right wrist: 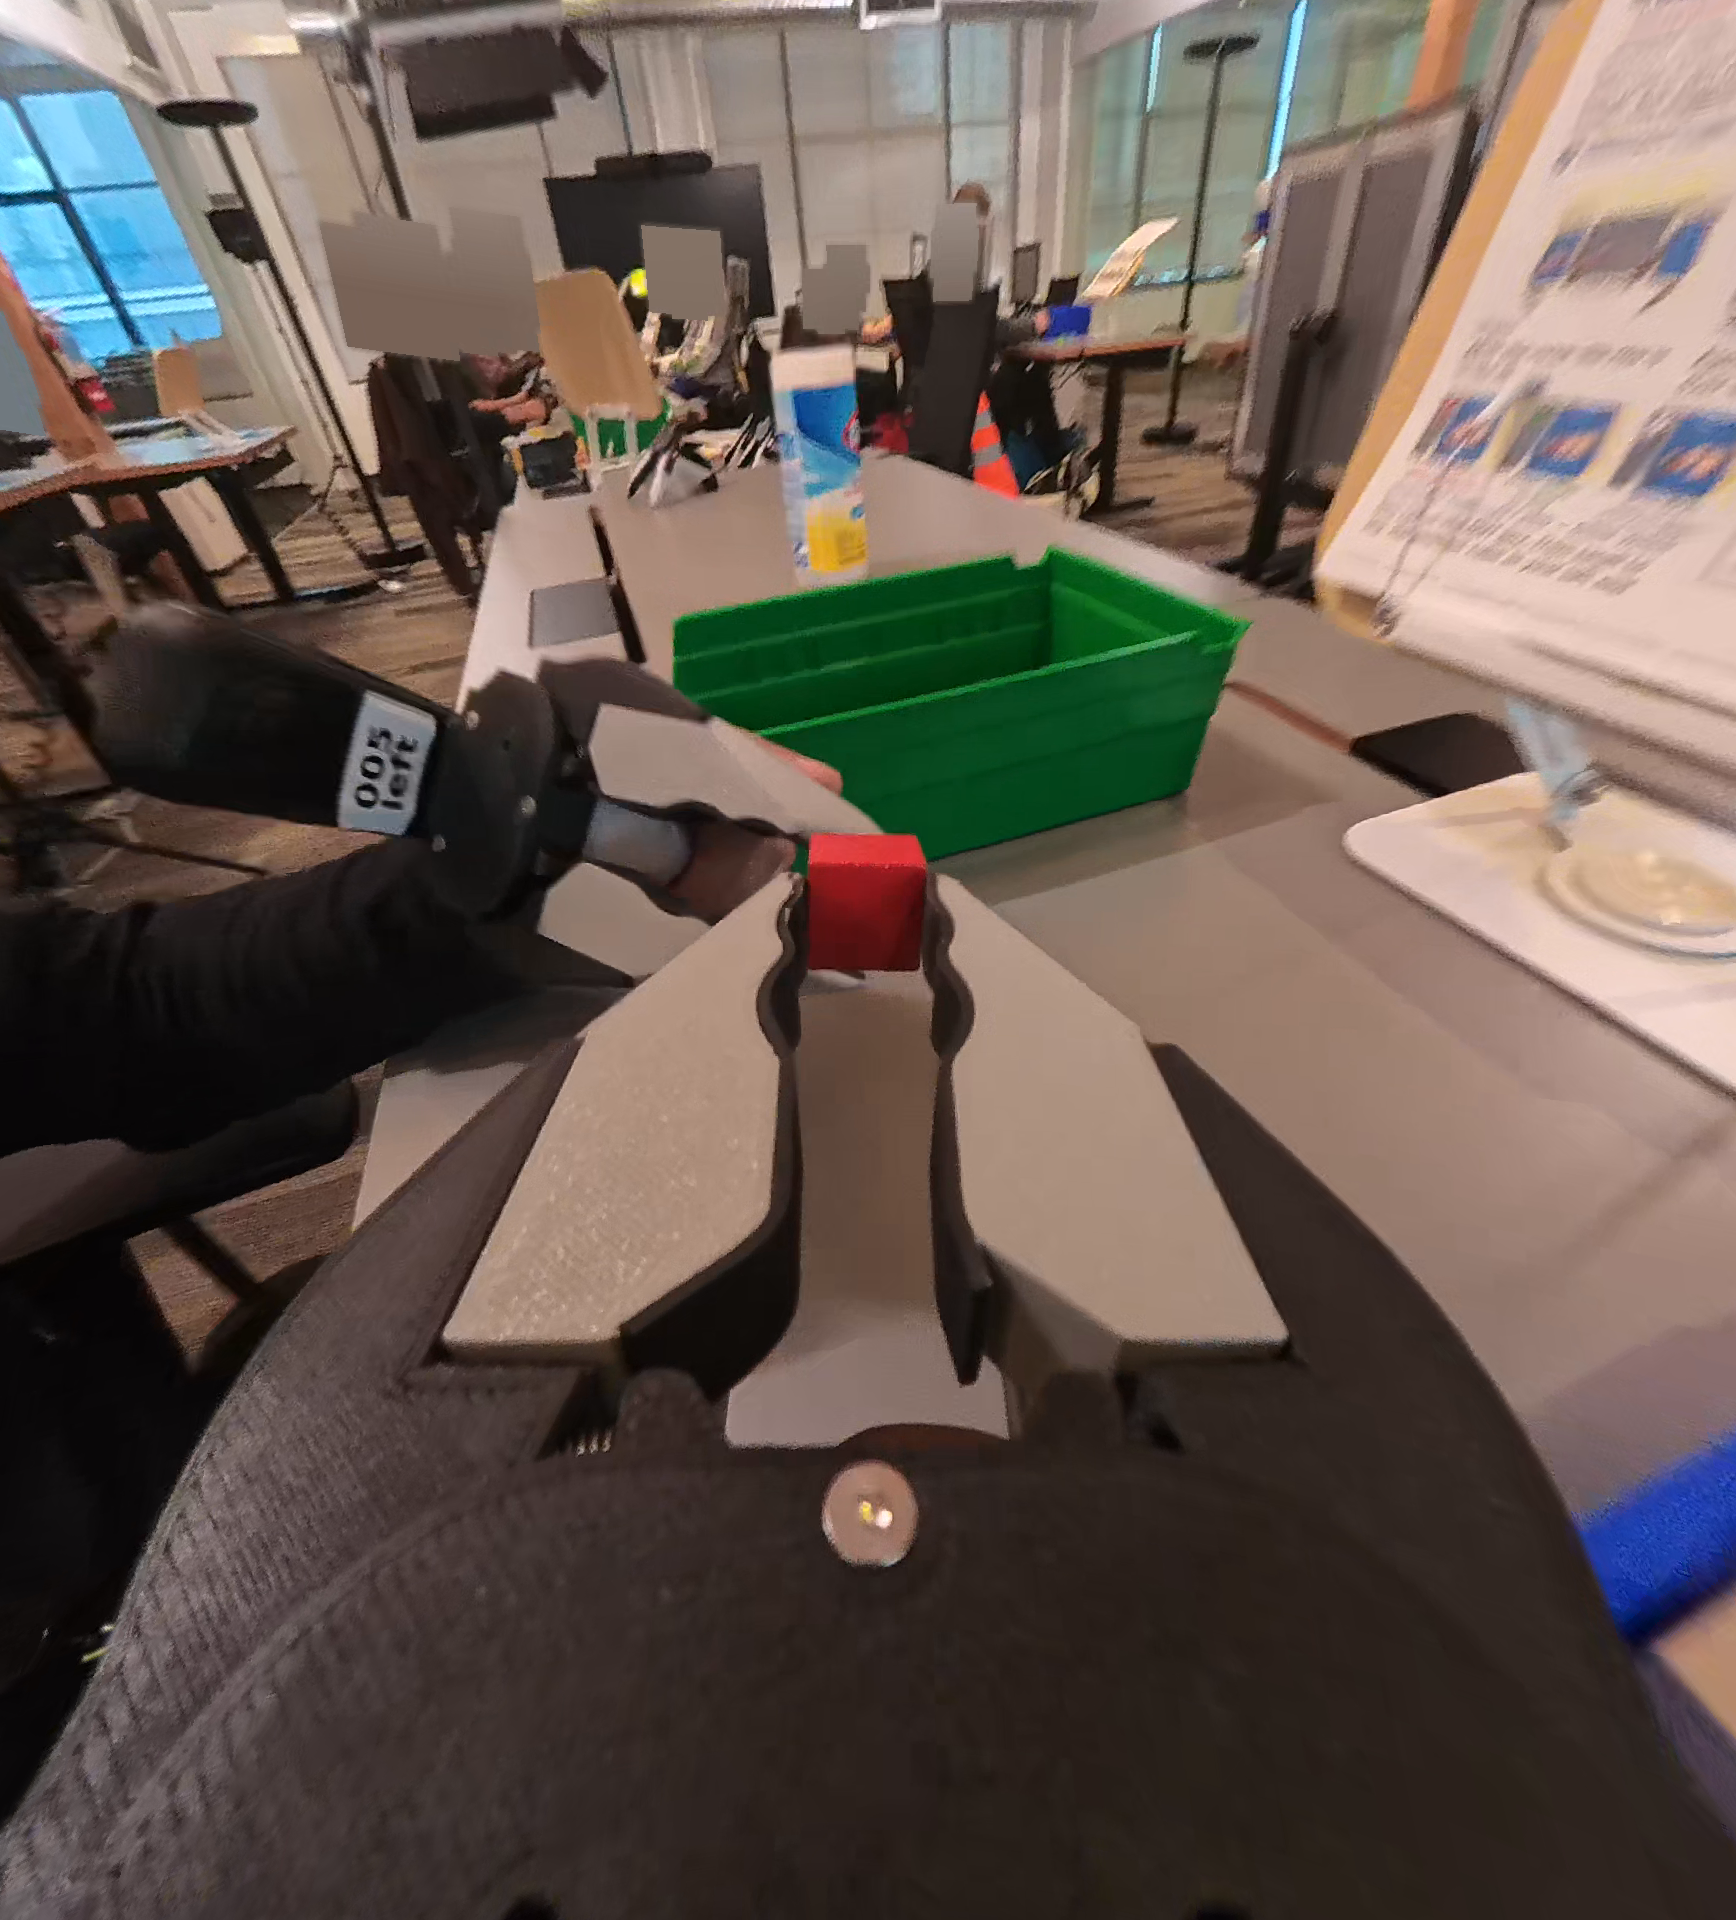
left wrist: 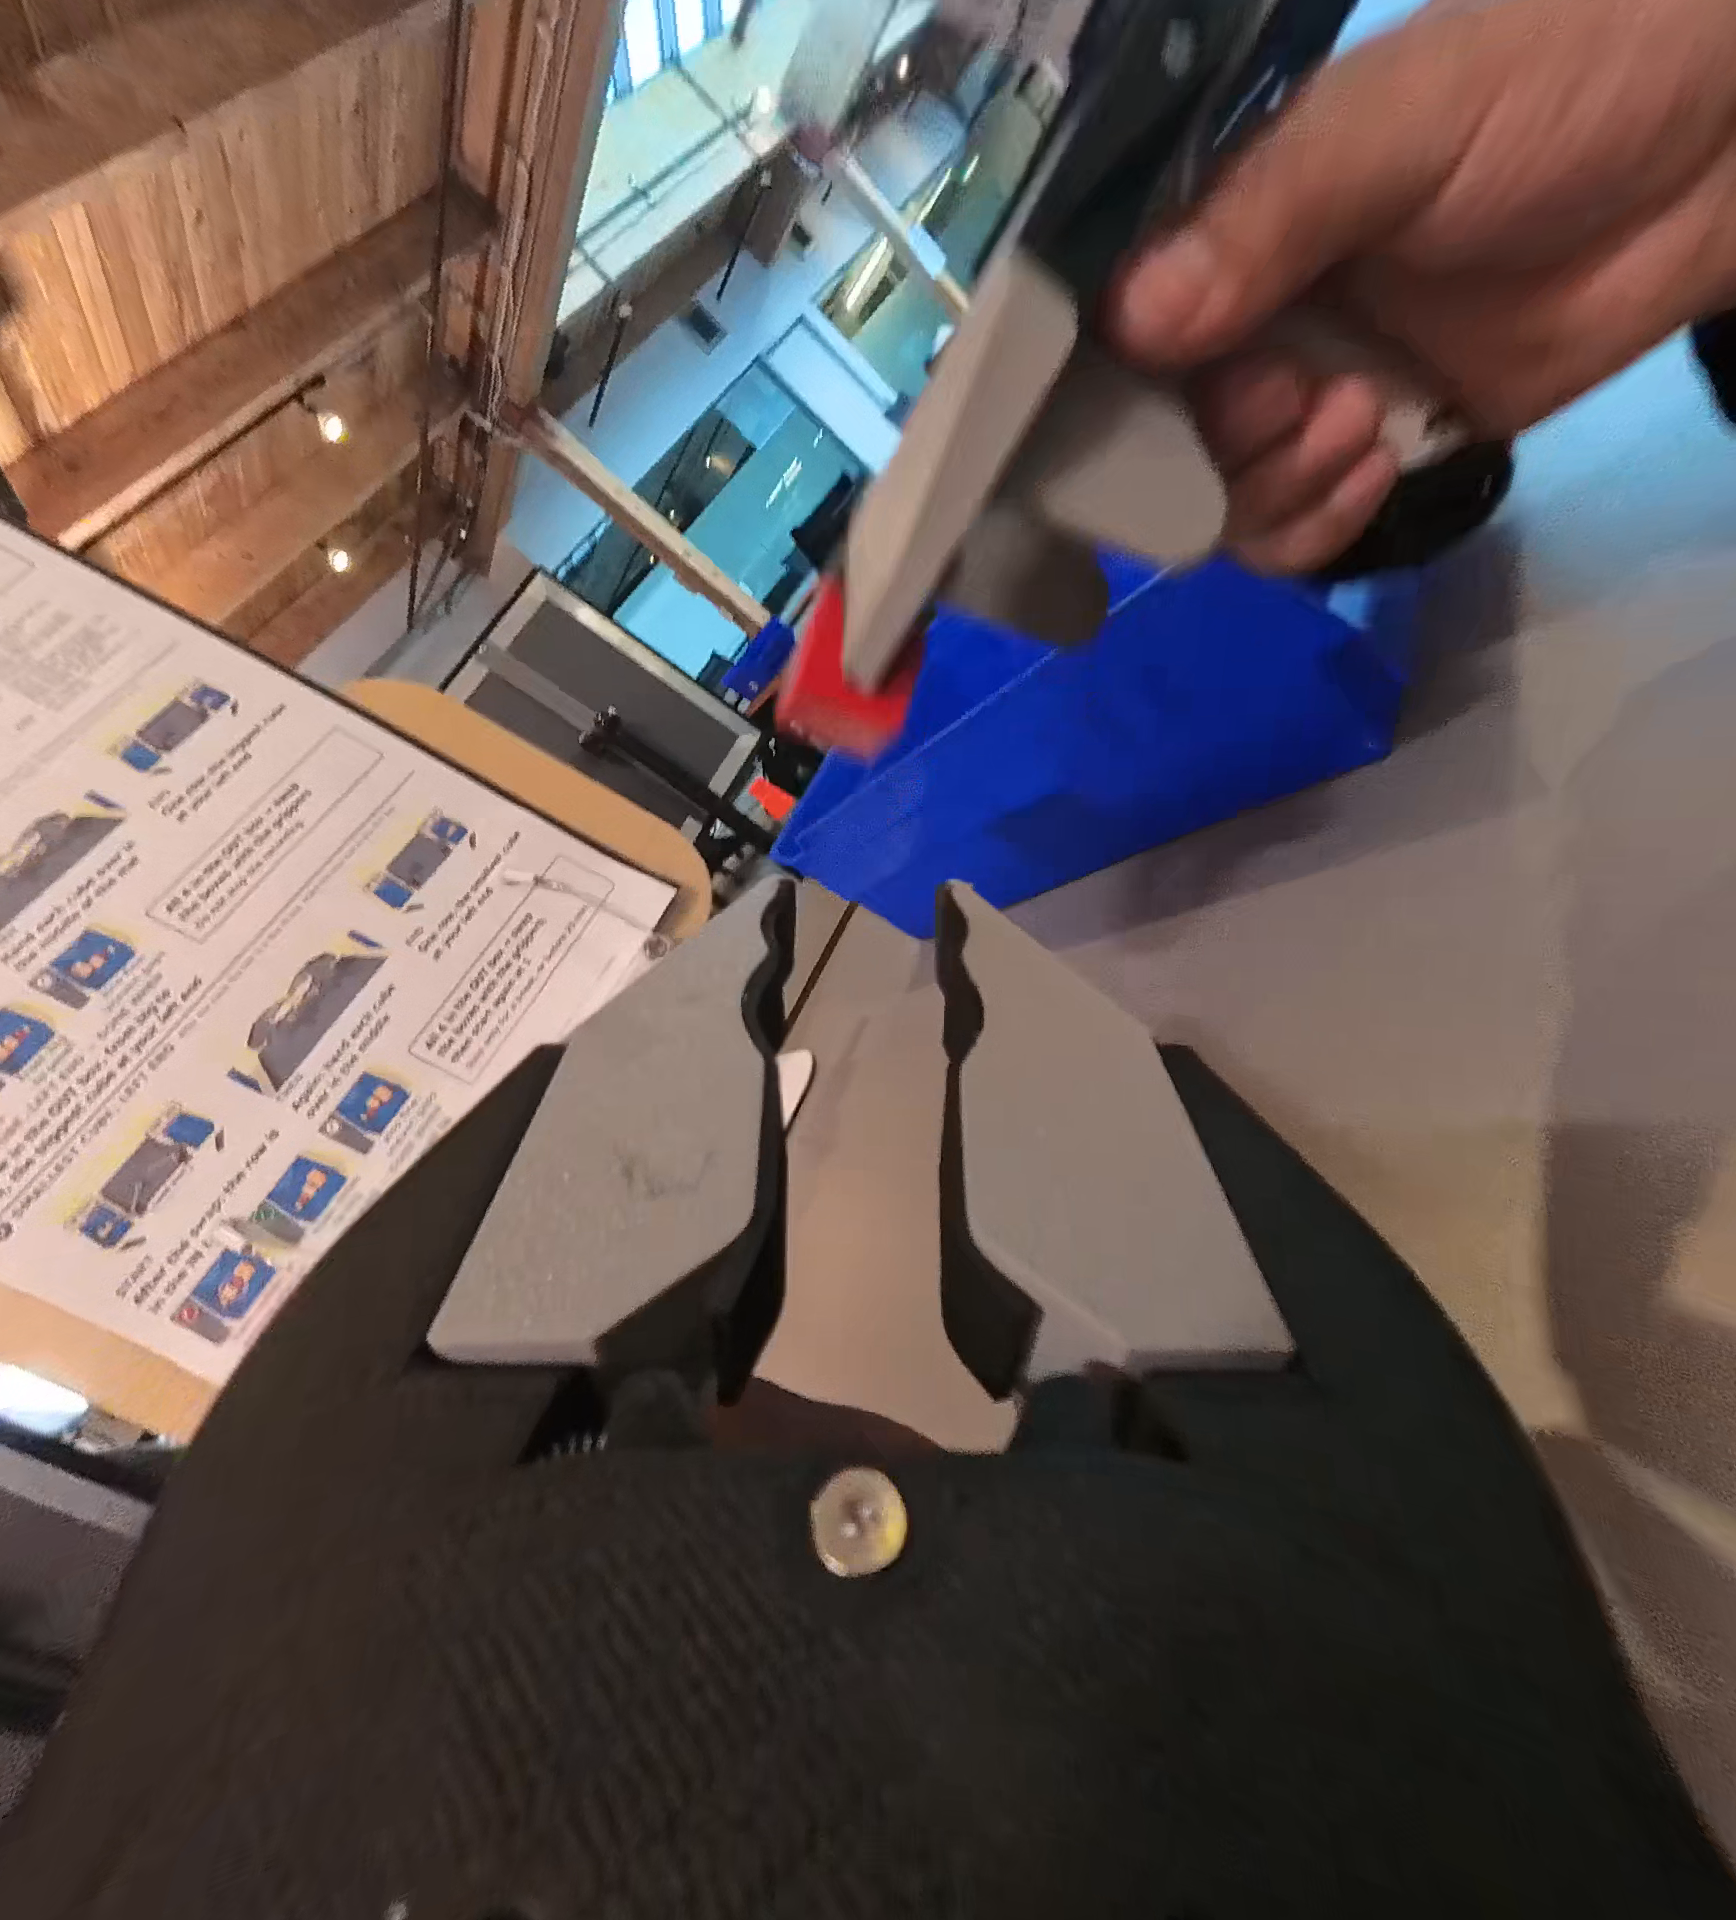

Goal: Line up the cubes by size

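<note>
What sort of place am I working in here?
Looks like an open-plan office or lab: rows of desks, office chairs, floor lamps, and an instruction sheet propped beside the table.

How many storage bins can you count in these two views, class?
2. A green bin sits on the table beyond the right gripper and its red cube; a blue bin lies ahead of the left gripper. Others may be hidden.

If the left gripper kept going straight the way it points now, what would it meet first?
Most likely the blue bin, which lies just beyond the open, empty left gripper. The right gripper with its red cube sits higher; depth is hard to judge.
</note>
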